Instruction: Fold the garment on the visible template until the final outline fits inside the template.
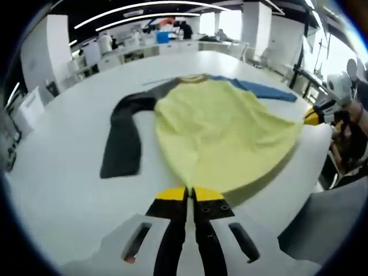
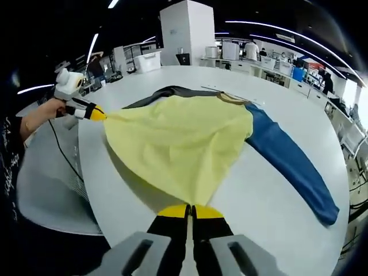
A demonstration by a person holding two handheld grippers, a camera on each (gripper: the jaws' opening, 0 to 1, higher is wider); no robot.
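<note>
Left gripper (image 1: 190, 194) and right gripper (image 2: 190, 211), jaws closed on opposite hem corners of garment (image 2: 181, 141), whose sleeved collar end lies toward frame top.

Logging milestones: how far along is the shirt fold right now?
Early. Done: the shirt lies on the white table, collar at the far side. In hand: the left gripper and right gripper are each shut on a hem corner, the yellow body pulled taut between them. Left: the black sleeve and blue sleeve lie spread outward, unfolded. I can't make out a template outline.
</note>
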